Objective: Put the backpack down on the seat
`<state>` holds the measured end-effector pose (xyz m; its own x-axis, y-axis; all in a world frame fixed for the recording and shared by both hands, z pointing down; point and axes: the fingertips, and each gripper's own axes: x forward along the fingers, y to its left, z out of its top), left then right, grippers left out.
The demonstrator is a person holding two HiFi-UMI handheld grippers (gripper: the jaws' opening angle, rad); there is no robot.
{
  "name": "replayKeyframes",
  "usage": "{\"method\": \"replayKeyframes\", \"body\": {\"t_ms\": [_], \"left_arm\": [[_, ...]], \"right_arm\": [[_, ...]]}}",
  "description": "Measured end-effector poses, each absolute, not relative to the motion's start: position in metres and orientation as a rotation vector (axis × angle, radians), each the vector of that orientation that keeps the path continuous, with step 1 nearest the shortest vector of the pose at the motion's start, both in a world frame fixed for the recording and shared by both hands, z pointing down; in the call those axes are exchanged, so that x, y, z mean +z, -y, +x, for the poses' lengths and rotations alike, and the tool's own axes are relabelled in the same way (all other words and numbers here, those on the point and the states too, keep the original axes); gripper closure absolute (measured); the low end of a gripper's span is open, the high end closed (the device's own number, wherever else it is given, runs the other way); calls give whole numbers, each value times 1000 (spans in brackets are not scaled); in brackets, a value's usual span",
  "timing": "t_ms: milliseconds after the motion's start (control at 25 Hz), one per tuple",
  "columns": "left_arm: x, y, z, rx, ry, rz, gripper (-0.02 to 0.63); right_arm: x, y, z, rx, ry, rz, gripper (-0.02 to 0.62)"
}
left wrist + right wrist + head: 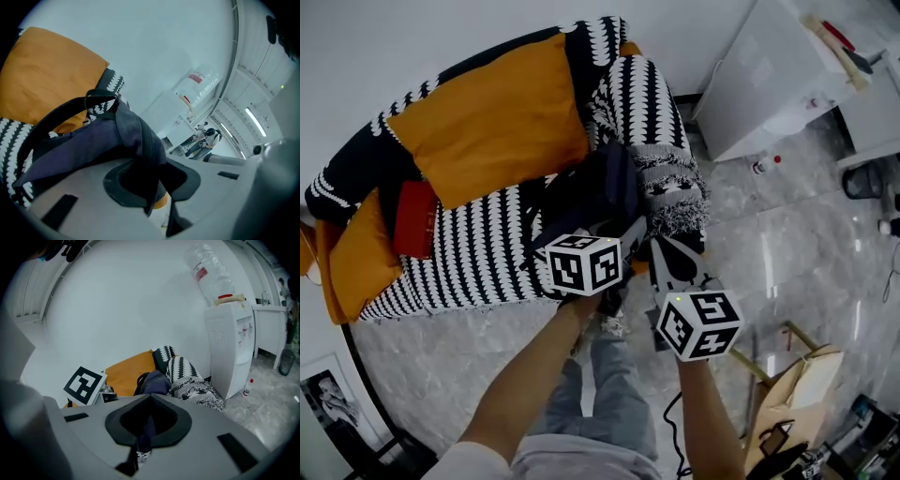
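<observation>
A dark navy backpack (595, 190) lies on the black-and-white patterned sofa seat (478, 258), close against the right armrest. My left gripper (623, 236) reaches to its near side. In the left gripper view a backpack strap (140, 140) hangs down through my left gripper (152, 182); the jaws stand slightly apart, with a light sliver showing beside the strap. My right gripper (664, 258) is just to the right. In its own view my right gripper (147, 423) is shut on a dark strap (146, 430), and the backpack (153, 380) rests beyond it.
A large orange cushion (492, 122) leans on the sofa back, and a red object (415, 217) lies at the left end. A fringed throw covers the armrest (661, 155). A white water dispenser (769, 75) stands to the right of the sofa. The person's legs (600, 394) are below.
</observation>
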<state>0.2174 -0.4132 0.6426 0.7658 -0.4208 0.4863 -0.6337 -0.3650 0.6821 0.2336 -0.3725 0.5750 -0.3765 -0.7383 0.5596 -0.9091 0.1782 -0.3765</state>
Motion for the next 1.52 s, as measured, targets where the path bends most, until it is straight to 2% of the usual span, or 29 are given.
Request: {"method": "replayKeyframes", "body": {"t_ms": [280,440,680,1040,1520], "left_arm": [[658,409,249,349,713,2023,516],[657,407,265,317,658,2011,403],[659,406,265,323,664,1970,340],[646,385,245,334,677,1933,335],[557,368,190,277,738,2085,337]], "right_arm": [[585,373,254,1017,2175,1609,595],[588,374,261,1029,2164,1619,594],[586,374,264,1042,2177,1626,594],[572,369,255,1033,2173,1618,594],[501,352,211,901,2228,1605,594]]}}
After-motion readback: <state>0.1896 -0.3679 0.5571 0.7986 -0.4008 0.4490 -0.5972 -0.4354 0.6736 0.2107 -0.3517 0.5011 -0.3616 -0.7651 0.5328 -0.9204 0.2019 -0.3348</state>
